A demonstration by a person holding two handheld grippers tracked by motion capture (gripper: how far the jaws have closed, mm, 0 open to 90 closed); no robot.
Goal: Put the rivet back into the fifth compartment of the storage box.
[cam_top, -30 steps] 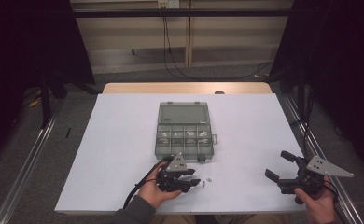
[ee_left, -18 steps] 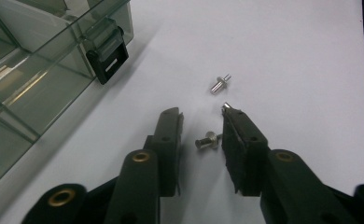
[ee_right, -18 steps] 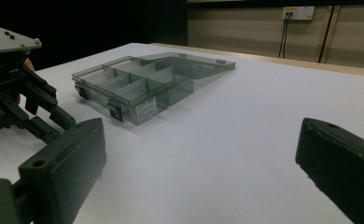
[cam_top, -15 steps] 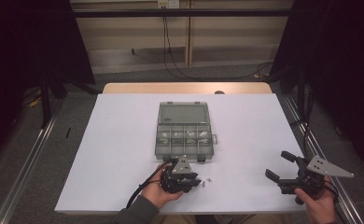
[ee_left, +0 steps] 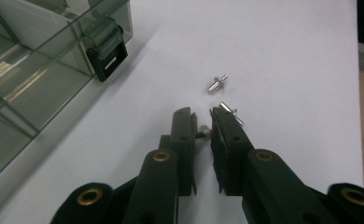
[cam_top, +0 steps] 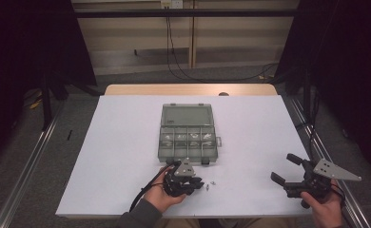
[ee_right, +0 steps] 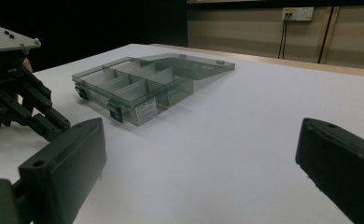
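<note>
Landmark: the clear box [cam_top: 187, 135], lid flipped open toward the far side, dividers showing, mid-table on the white sheet [cam_top: 126, 142].

Left gripper [ee_left: 201, 128] is low on the sheet just in front of the box's near edge, by the black latch [ee_left: 106, 58]. Jaws narrow, nearly closed on a small metal pin [ee_left: 202, 132] lying between the tips; prob. pinching it, but contact w/ both pads isn't clear. Two more pins sit just beyond the tips: one [ee_left: 216, 84] farther out, one [ee_left: 230, 111] beside the right jaw. Likely loose parts meant for the box's compartments, hence the open lid.

Right gripper [cam_top: 287, 174] sits well to the right of the box, jaws wide, nothing in them; looks parked out of the way.
</note>
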